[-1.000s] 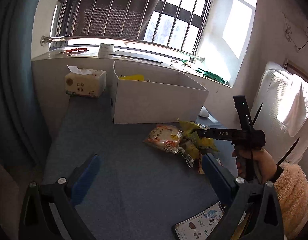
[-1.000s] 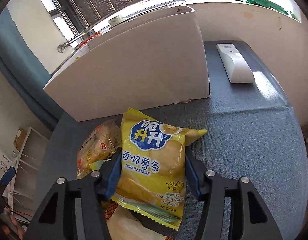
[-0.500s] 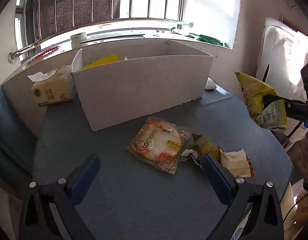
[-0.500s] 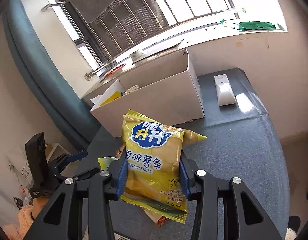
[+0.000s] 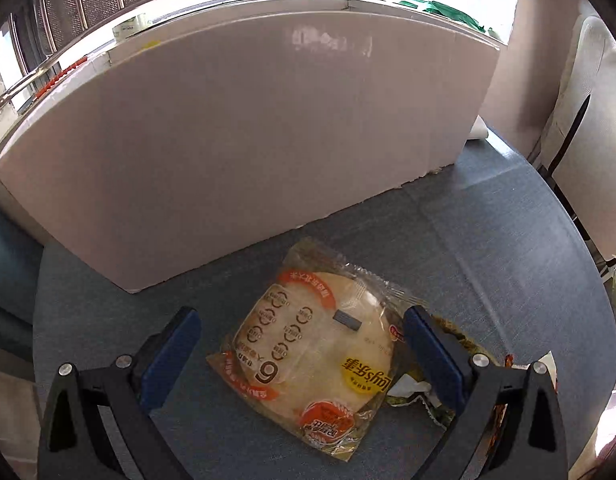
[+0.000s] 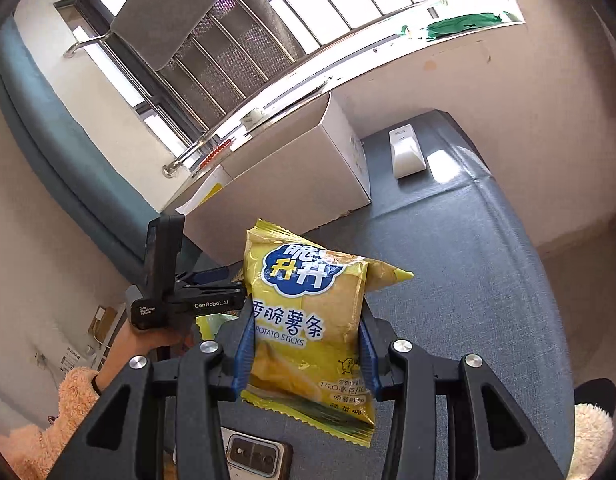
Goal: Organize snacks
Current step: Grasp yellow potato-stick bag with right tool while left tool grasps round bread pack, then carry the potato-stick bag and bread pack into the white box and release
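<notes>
My right gripper [image 6: 306, 344] is shut on a yellow potato-sticks bag [image 6: 308, 320] and holds it high above the blue table [image 6: 468, 280]. My left gripper [image 5: 300, 344] is open, low over the table, its blue pads on either side of a clear orange-printed pastry pack [image 5: 316, 364]. It also shows in the right wrist view [image 6: 212, 276]. The white cardboard box [image 5: 248, 120] stands just behind the pack; the same box [image 6: 292, 176] shows an open top with something yellow inside.
More wrappers [image 5: 428, 392] lie under the left gripper's right finger. A white remote [image 6: 406, 152] lies beside the box. A phone [image 6: 256, 456] lies at the table's near edge. A white chair [image 5: 588, 120] stands at the right. A window sill runs behind the box.
My left gripper has come down and forward to straddle the pastry pack. My right gripper has lifted the potato-sticks bag higher and further back from the box.
</notes>
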Demonstrator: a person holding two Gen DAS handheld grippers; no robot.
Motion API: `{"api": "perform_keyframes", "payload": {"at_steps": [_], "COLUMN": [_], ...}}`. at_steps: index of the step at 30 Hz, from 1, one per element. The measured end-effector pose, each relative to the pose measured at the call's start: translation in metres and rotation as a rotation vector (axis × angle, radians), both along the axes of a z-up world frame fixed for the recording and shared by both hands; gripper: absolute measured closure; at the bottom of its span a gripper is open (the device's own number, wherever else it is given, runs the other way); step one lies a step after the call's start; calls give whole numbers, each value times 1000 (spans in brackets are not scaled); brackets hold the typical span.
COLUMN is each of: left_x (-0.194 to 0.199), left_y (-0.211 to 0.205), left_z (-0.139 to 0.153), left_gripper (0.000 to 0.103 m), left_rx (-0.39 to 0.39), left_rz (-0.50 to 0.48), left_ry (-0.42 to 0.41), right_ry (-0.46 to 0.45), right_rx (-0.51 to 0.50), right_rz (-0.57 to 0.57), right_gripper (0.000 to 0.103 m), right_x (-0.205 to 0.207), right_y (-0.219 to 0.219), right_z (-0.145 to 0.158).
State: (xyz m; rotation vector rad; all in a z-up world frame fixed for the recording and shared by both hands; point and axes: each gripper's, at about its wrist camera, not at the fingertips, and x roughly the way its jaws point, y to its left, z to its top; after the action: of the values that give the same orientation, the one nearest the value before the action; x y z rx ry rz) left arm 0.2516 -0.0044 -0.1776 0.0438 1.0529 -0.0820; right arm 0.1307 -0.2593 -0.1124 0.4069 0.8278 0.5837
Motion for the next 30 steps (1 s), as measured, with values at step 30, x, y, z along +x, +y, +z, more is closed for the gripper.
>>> {"api": "perform_keyframes", "payload": {"at_steps": [30], "left_x": [57], "left_y": [85], "left_z": [201], "left_gripper": [26], "left_rx": [-202], "left_rz": [49], "left_ry": [-428], "right_ry": [-185], "right_rx": [-142], "right_rz": [65], "right_gripper": [55], "right_x": [161], "right_y": [119], "right_z": [112]}}
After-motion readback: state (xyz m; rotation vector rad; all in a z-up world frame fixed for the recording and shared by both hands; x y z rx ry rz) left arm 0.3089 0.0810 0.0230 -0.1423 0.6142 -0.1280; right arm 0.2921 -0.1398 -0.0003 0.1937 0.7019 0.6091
